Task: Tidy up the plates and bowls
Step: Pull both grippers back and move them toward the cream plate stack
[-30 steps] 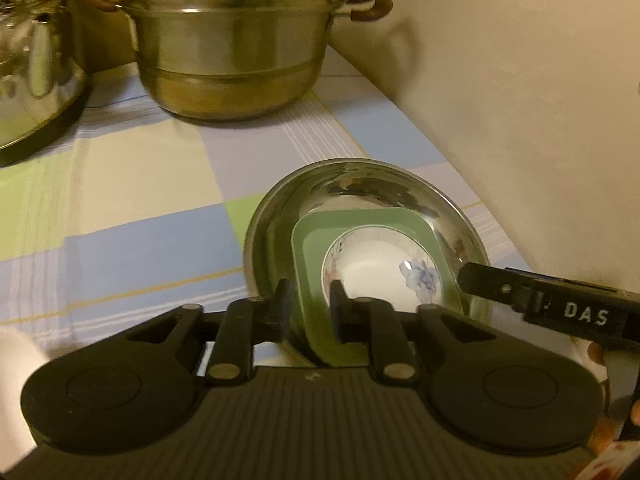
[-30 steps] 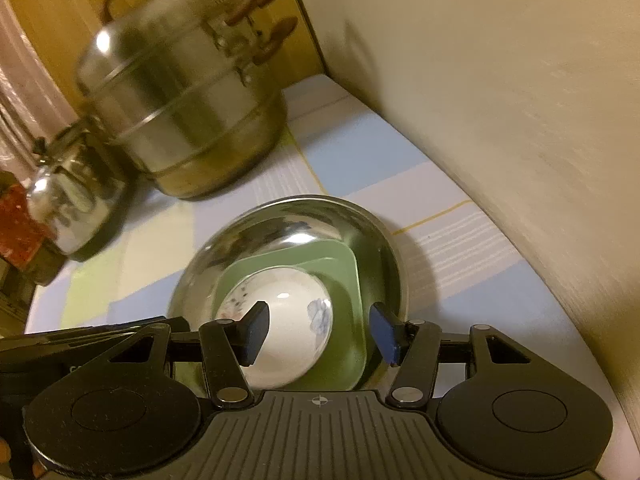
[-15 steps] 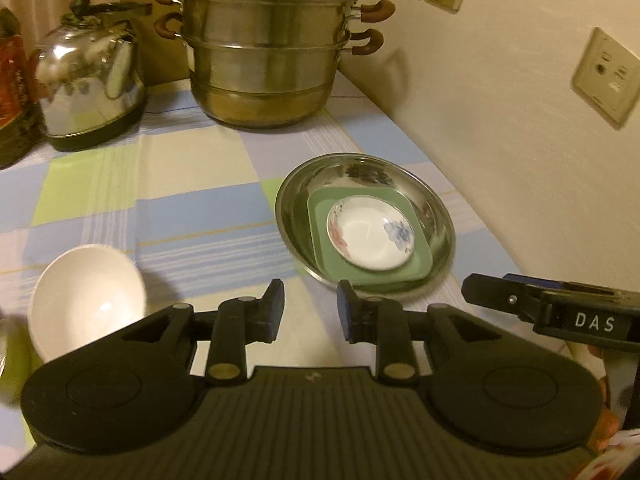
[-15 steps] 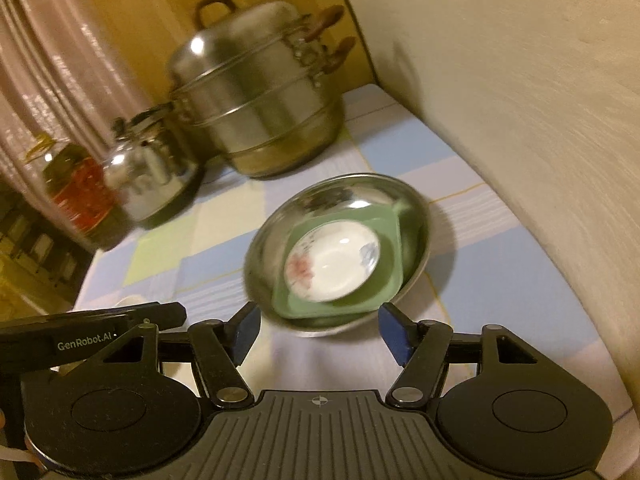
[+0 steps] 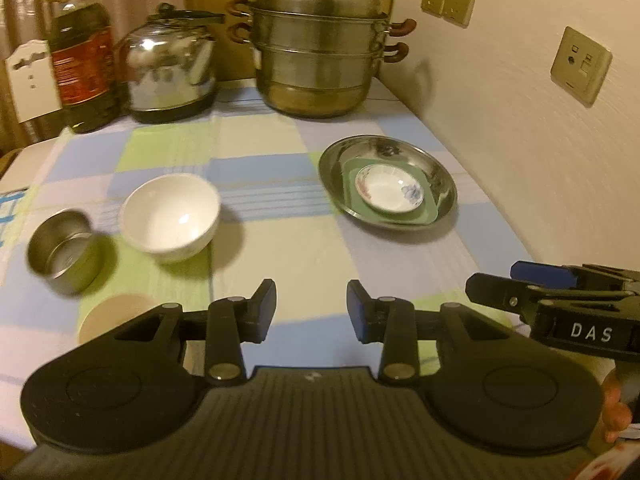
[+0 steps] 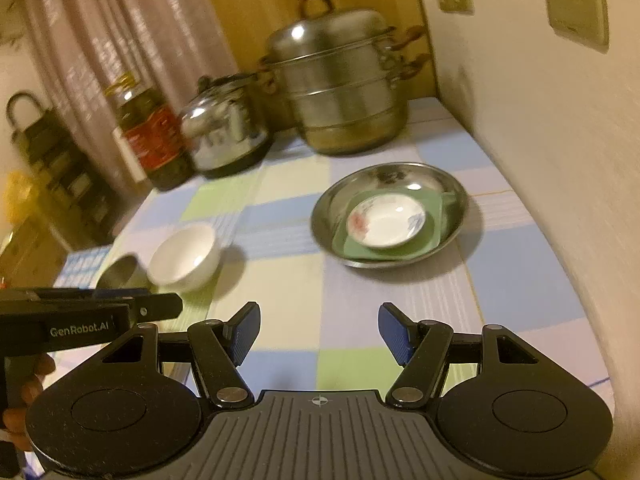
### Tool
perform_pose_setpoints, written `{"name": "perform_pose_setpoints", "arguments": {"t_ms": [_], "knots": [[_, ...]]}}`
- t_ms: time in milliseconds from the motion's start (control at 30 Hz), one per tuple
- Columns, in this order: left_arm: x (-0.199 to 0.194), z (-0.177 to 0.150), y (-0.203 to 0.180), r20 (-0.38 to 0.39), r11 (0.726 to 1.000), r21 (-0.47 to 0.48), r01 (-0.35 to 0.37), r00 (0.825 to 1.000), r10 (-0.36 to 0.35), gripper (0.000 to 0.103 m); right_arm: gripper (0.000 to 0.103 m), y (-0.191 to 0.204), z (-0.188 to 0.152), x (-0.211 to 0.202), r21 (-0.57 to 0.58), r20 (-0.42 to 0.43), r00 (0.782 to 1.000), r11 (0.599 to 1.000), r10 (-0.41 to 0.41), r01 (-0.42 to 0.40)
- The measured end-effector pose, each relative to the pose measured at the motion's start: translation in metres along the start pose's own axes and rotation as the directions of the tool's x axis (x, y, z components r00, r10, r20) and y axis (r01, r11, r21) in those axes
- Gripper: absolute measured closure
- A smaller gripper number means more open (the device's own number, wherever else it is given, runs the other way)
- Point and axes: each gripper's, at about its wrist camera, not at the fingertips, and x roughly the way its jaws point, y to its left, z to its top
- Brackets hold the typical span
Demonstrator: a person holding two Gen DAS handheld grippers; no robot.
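- Landmark: wide shallow stainless-steel basin (image 5: 387,184), round, shiny, on table w/ checked blue/green/cream cloth (image 5: 280,248), near the cream wall.
- Inside basin: flat square green plate w/ rounded corners (image 5: 420,210); on that, small round white ceramic saucer w/ floral print (image 5: 389,188), glossy. All three nested.
- Left of basin, well apart: deep round white ceramic bowl (image 5: 171,216), smooth; just beyond it a small brushed-steel cup (image 5: 62,256), cylindrical.
- Behind basin: tall tiered steel steamer pot (image 5: 320,48); left of pot, polished steel kettle (image 5: 172,68), then oil bottle w/ red label (image 5: 82,68).
- Left gripper (image 5: 311,311): jaws parted, nothing between, nearer the camera than basin, above cloth.
- Right gripper (image 6: 318,332): jaws spread wide, empty, also short of basin.
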Motion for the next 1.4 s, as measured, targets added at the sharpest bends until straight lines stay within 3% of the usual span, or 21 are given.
{"name": "perform_pose_setpoints", "arguments": {"t_ms": [267,667,1167,1400], "knots": [[-0.052,-0.046,0.005,0.014,0.995,-0.060,-0.084,0.996,0.085,0.064,0.038,0.027,-0.032,-0.021,-0.080,-0.043,0.996,0.993,0.084,-0.088],[-0.112,-0.100,0.027,-0.020,0.962,-0.176,-0.208,0.978,0.207,0.061,0.038,0.073,-0.065,-0.032,-0.184,-0.125,0.974,0.961,0.188,-0.209],[-0.118,-0.132,0.058,-0.113,0.934,-0.228,-0.276,0.960,0.256,0.061,0.038,0.106,-0.082,-0.011,-0.215,-0.230,0.947,0.938,0.222,-0.272],[-0.107,-0.126,0.087,-0.135,0.944,-0.212,-0.253,0.964,0.228,0.061,0.038,0.121,-0.079,0.010,-0.209,-0.247,0.950,0.947,0.191,-0.245]]}}
